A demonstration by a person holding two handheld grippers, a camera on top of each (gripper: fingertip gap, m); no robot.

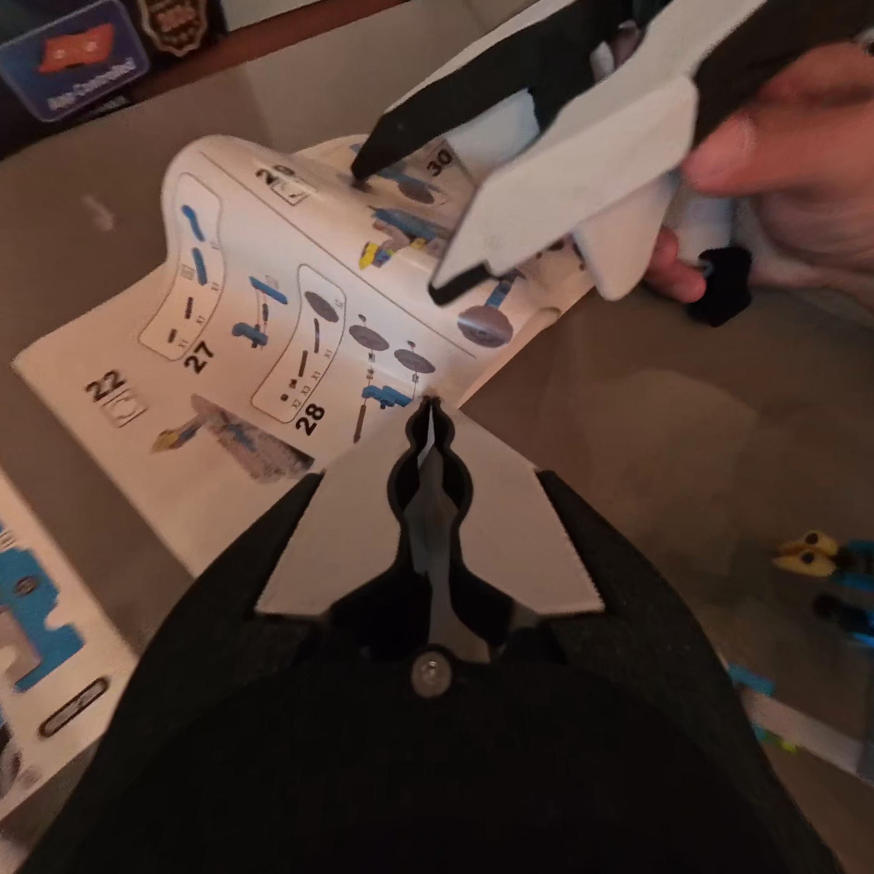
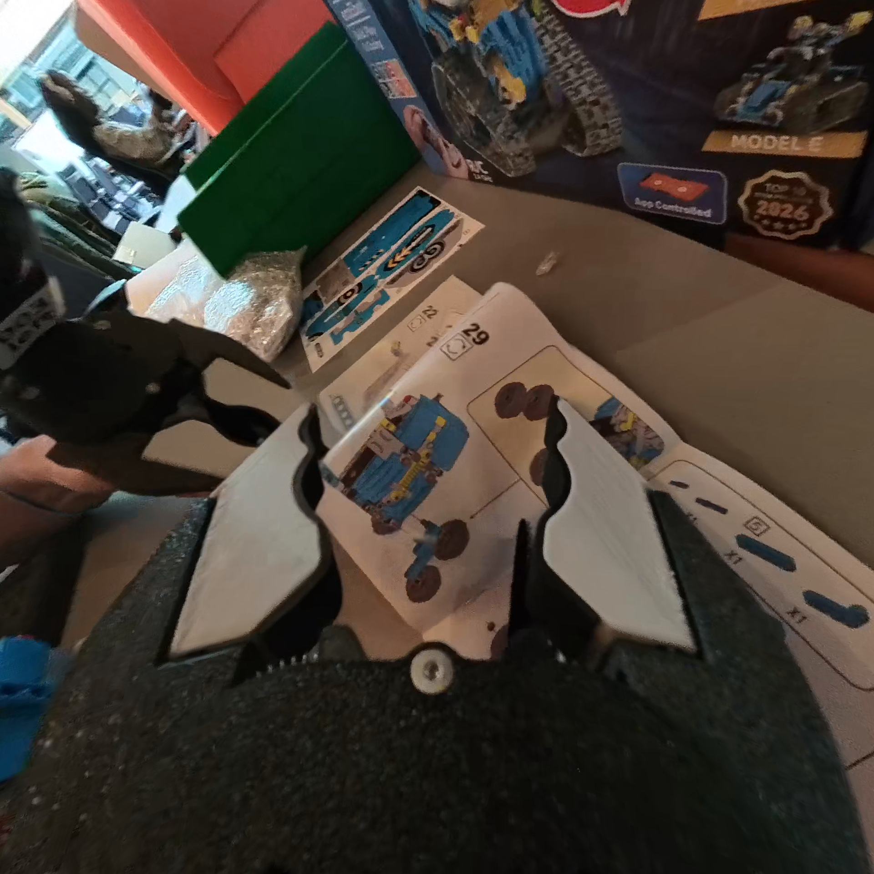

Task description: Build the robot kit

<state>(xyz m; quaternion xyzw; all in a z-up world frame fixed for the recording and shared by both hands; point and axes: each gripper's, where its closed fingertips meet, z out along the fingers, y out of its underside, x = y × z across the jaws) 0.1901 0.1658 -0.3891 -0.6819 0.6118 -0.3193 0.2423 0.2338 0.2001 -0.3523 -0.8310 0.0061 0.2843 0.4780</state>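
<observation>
Booklet [image 1: 265,302]: the right gripper [image 1: 392,236] covers its far right part; the print is motion-blurred.
Sticker sheet [image 1: 42,629]: cut off by the left edge.
Toy pieces [image 1: 823,581]: yellow and blue, blurred, cut by the right edge.
Box [image 2: 615,109]: its top and right run out of view.
Silvery bag [image 2: 255,302]: contents too small to tell.

Both views dim, with a warm brownish cast. Motion blur throughout, worst on the hand [image 1: 799,156] at upper right of the left wrist view. Glare patch on the instruction booklet [image 1: 265,302]; a daylit window [image 2: 33,85] is overexposed at far left of the right wrist view. Wide-angle bending at edges. Gripper bodies near the lens are underexposed, detail lost.
</observation>
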